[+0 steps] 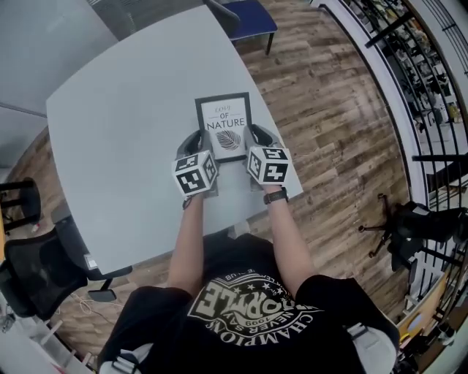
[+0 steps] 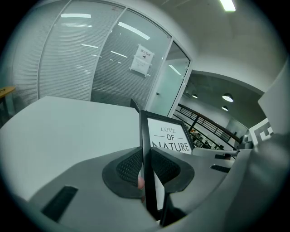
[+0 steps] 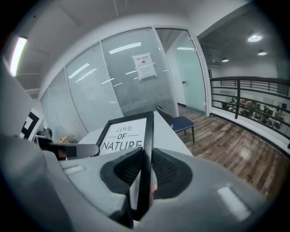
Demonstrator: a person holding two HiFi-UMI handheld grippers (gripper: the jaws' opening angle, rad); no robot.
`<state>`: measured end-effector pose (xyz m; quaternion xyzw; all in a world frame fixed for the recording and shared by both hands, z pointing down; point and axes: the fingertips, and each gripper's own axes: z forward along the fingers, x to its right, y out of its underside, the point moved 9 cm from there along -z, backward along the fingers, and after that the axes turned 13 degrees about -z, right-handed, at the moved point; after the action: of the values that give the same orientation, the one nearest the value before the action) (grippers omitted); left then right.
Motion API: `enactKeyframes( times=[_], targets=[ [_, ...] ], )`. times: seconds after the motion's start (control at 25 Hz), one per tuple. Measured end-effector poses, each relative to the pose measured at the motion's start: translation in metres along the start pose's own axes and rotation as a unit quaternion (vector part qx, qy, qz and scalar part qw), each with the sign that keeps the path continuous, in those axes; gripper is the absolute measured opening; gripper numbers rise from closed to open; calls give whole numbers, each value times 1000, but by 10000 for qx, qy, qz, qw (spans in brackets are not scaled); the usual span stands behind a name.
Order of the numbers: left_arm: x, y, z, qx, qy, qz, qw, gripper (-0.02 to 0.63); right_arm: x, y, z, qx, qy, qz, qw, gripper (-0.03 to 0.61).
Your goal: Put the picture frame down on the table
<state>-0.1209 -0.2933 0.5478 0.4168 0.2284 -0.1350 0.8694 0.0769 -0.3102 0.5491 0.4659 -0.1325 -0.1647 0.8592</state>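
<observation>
A black picture frame [image 1: 224, 126] with a white print reading "LOVE OF NATURE" and a leaf is held over the white table [image 1: 124, 146], near its right front edge. My left gripper [image 1: 196, 141] is shut on the frame's left edge [image 2: 146, 154]. My right gripper [image 1: 256, 136] is shut on its right edge [image 3: 147, 149]. Both gripper views show the frame's edge pinched between the dark ribbed pads [image 2: 128, 166], with the print [image 3: 122, 134] facing up between the two grippers. Whether the frame touches the table I cannot tell.
A blue chair [image 1: 248, 16] stands at the table's far side. Black office chairs [image 1: 33, 266] sit at the left and another [image 1: 424, 226] on the wooden floor at the right. A black railing [image 1: 409, 88] runs along the right. Glass walls [image 2: 90, 63] lie beyond the table.
</observation>
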Motion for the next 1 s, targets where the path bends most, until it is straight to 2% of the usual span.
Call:
enactKeyframes(
  times=[0.32,1.0],
  targets=[
    [-16,15,37,-432,-83,-149,9989,69,12,21,29,-472,88,148,9987,66],
    [-49,57,83,-1122,-470,-315,9921,69,21,78,73,-1305,-83,474,9903,66]
  ],
)
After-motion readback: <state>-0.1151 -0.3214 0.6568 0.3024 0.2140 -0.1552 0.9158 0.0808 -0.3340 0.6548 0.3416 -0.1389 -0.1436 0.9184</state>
